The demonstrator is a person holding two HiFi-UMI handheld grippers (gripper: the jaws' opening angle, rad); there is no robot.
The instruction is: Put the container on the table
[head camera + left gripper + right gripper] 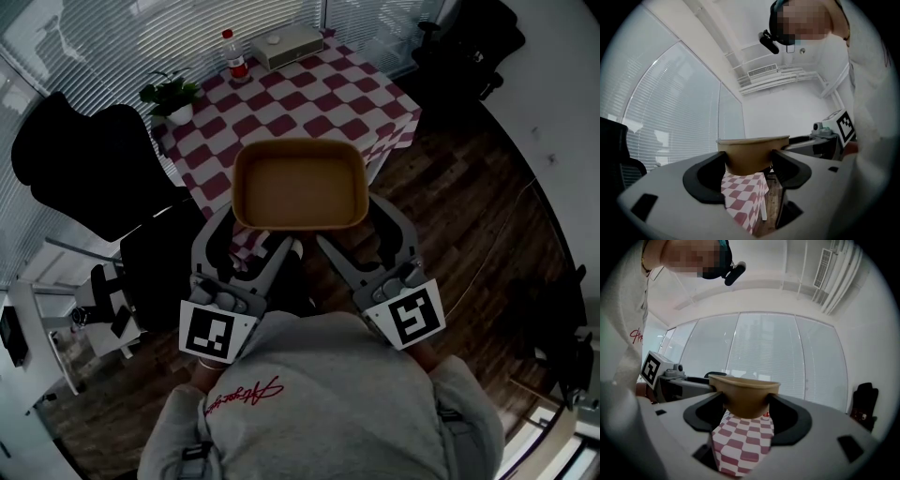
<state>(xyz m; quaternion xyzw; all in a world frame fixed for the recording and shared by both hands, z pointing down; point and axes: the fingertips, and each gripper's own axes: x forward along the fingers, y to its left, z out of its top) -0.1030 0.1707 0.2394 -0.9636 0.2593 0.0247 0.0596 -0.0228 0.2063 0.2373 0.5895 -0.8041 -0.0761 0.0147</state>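
Left tongs: the left tongs [255, 236] are clamped narrow on the near-left corner of the container, one jaw on each side of that corner; the left gripper view [749, 165] shows this plainly.
Container: the tan, rounded-rectangular paper container [300, 186] is empty. It hangs level in the air between both tongs, over the near corner of the tabletop and not set down.
Tabletop: the tabletop with the red-and-white checked cloth [309, 103] lies ahead and below. A small green potted plant [172, 97] stands at its left edge. A red-capped bottle [234, 56] and a pale flat box [288, 44] stand at the far end, leaving the middle squares bare.
Right tongs: the right tongs [361, 234] pinch the near-right corner in the same way.
Step in hand: carrying the container forward, then lowering it.
Doing it well: both tongs should travel together at one height so the thin wall does not twist. The whole base needs to pass the cloth's near edge before it goes down flat.
Height: probably well above the cloth, though the steep view makes this hard to judge.
Release: both tongs should open only once the base rests.
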